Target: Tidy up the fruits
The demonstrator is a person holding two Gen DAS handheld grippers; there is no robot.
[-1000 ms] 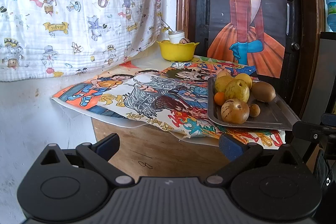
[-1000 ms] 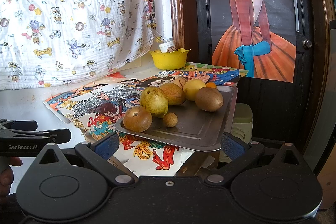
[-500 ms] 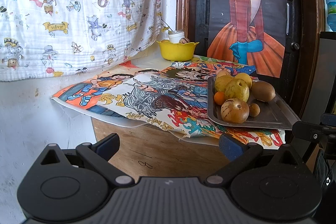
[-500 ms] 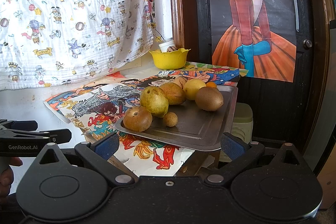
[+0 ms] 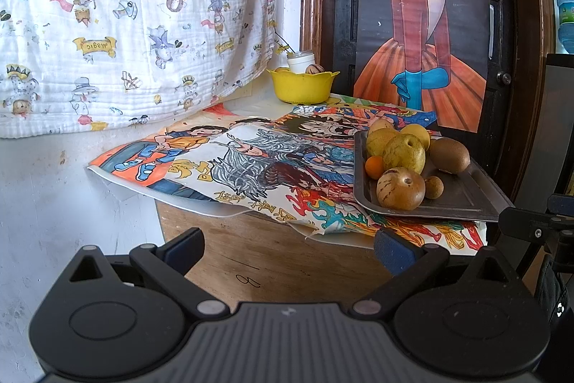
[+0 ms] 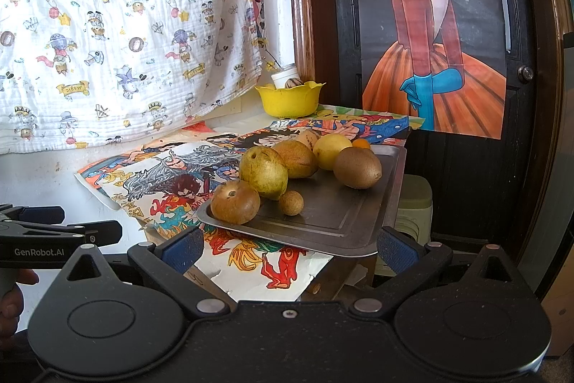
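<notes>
A grey metal tray (image 6: 344, 221) (image 5: 462, 200) at the table's right front holds several fruits: a brown round fruit (image 6: 235, 201) (image 5: 400, 188), a green pear (image 6: 263, 172) (image 5: 404, 154), a kiwi (image 6: 357, 167) (image 5: 449, 155), a small brown ball (image 6: 291, 202), a lemon (image 6: 332, 151) and a small orange (image 5: 375, 166). A yellow bowl (image 6: 288, 99) (image 5: 301, 85) stands at the back by the wall with a fruit and a white cup in it. My left gripper (image 5: 287, 248) is open and empty, short of the table's front edge. My right gripper (image 6: 287, 246) is open and empty, just before the tray's near edge.
Colourful cartoon posters (image 5: 251, 160) cover the wooden table. A patterned white cloth (image 5: 125, 17) hangs on the wall at left. A dark door with a poster of a girl (image 6: 430, 34) stands behind the tray. A pale green stool (image 6: 412, 200) sits below at right.
</notes>
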